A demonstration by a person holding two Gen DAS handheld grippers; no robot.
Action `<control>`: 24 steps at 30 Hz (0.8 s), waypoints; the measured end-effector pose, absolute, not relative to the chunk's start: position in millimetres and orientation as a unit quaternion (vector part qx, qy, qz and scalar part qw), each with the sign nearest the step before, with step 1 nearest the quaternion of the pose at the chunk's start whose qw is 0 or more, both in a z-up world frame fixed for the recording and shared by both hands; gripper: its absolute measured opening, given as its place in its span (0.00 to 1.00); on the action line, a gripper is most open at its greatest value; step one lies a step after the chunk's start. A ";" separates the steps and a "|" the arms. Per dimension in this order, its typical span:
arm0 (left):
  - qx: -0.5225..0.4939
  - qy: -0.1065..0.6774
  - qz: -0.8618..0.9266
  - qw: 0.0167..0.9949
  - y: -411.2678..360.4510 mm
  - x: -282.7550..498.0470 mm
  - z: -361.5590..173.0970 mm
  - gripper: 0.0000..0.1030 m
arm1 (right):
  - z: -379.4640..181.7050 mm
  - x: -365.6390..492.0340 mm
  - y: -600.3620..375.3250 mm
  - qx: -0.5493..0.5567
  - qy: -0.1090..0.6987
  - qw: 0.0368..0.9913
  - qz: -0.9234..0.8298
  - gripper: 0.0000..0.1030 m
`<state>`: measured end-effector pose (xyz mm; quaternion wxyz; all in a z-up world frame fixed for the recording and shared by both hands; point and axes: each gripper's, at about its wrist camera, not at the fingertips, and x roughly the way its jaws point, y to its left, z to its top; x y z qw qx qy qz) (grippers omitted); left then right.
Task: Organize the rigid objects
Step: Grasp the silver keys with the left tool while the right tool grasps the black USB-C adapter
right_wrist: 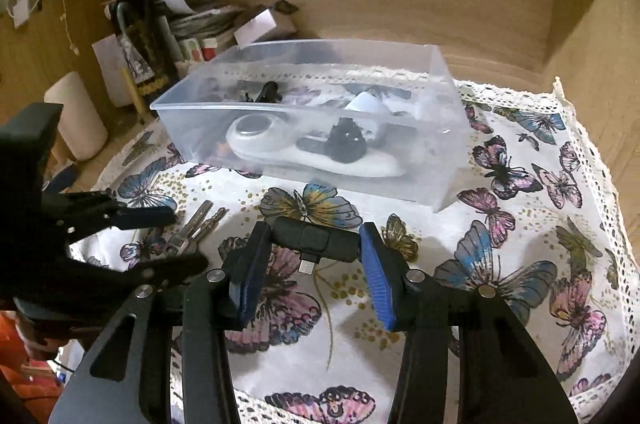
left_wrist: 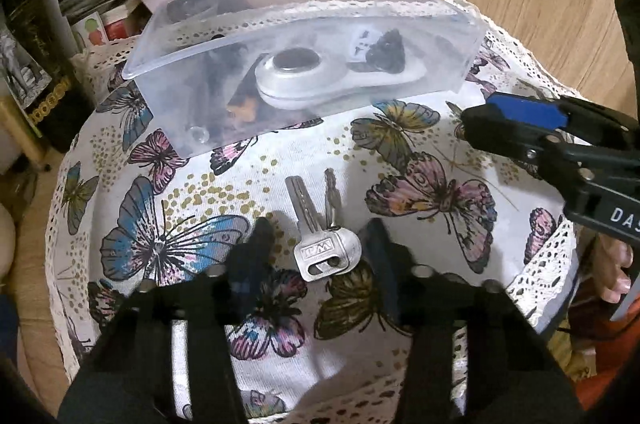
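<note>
Butterfly cloth (left_wrist: 400,184): keys (left_wrist: 324,228) between left hand-held gripper (left_wrist: 320,244) fingers.

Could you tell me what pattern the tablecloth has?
Colourful butterflies on white, lace-edged tablecloth; right wrist view shows it best.

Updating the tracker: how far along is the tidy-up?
Done: the clear plastic bin already holds a white oval gadget and small black parts. In hand: the right gripper is clamped on a black USB adapter. Left: the silver keys lie on the cloth between the open left gripper fingers.
</note>
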<state>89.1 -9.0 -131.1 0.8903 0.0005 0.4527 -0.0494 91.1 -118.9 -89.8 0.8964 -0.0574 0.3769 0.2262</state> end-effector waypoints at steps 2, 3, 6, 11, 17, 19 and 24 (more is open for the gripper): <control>0.003 0.451 -0.046 0.891 -8.7 88.3 -130.0 0.26 | -87.8 88.9 -120.2 -0.055 0.372 0.898 0.228 0.41; 0.002 0.451 -0.046 0.891 -8.3 87.6 -130.0 0.26 | -86.9 87.9 -121.5 -0.053 0.370 0.899 0.229 0.41; -0.001 0.448 -0.043 0.893 -6.1 85.1 -128.7 0.25 | -84.6 86.4 -123.2 -0.049 0.365 0.901 0.231 0.41; -0.012 0.432 -0.043 0.901 0.1 78.7 -118.9 0.24 | -78.6 84.4 -124.2 -0.045 0.355 0.905 0.232 0.41; -0.019 0.408 -0.042 0.912 5.3 74.5 -102.3 0.01 | -68.1 83.1 -125.0 -0.040 0.339 0.911 0.230 0.41; -0.021 0.407 -0.043 0.912 5.8 74.9 -101.4 0.01 | -65.9 82.8 -125.0 -0.041 0.335 0.913 0.229 0.41; -0.028 0.405 -0.041 0.913 11.5 74.4 -99.5 0.01 | -63.1 81.7 -125.5 -0.039 0.331 0.915 0.226 0.41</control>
